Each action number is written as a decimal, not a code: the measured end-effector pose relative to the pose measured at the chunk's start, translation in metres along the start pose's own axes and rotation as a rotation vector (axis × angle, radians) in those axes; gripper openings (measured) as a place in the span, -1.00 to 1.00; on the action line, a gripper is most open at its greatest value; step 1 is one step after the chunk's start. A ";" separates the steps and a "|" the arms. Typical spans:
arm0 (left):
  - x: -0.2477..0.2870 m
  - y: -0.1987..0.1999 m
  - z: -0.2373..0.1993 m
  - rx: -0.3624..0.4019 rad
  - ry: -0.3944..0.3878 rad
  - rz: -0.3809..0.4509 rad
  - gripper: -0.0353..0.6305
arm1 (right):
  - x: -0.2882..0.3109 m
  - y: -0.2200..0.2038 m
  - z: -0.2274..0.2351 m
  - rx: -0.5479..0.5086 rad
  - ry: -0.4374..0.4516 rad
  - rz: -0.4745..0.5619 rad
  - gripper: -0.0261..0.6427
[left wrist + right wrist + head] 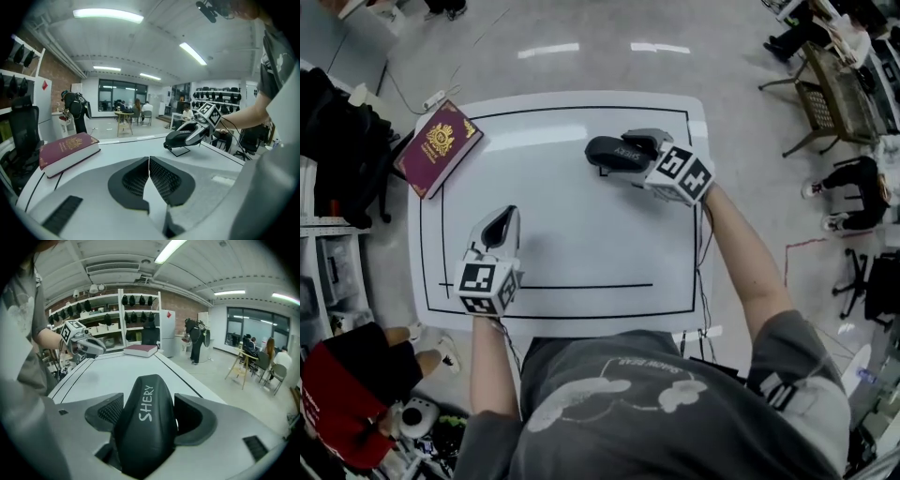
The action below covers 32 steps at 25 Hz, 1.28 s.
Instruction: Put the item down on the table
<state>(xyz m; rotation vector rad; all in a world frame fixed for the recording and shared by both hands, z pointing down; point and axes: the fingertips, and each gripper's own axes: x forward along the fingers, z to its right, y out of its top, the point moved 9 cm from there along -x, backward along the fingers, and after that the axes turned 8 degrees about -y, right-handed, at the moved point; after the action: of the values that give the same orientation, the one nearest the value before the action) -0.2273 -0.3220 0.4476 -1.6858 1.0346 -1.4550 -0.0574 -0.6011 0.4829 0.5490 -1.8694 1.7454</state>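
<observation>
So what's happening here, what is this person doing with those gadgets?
A person stands at a white table with a hand-held grasping tool in each hand. The right tool is clamped on a black item marked SHERY, held over the table's far right part and seemingly not yet set down. The left tool is shut and empty near the front left. A maroon book lies untouched at the far left corner.

Bright, even light falls from ceiling strips (pixel 108 15), glaring off the floor (pixel 548 50). Shadows are soft. Both gripper views bend strongly, with dark corners
</observation>
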 end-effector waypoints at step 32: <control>-0.015 -0.004 -0.006 0.005 -0.005 0.008 -0.88 | -0.012 0.013 -0.003 -0.200 -0.074 0.017 0.20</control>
<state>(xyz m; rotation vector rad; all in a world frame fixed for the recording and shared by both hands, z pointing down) -0.2338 -0.3069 0.4452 -1.6793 1.0330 -1.4461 -0.0560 -0.5972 0.4651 0.5267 -2.0767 1.5444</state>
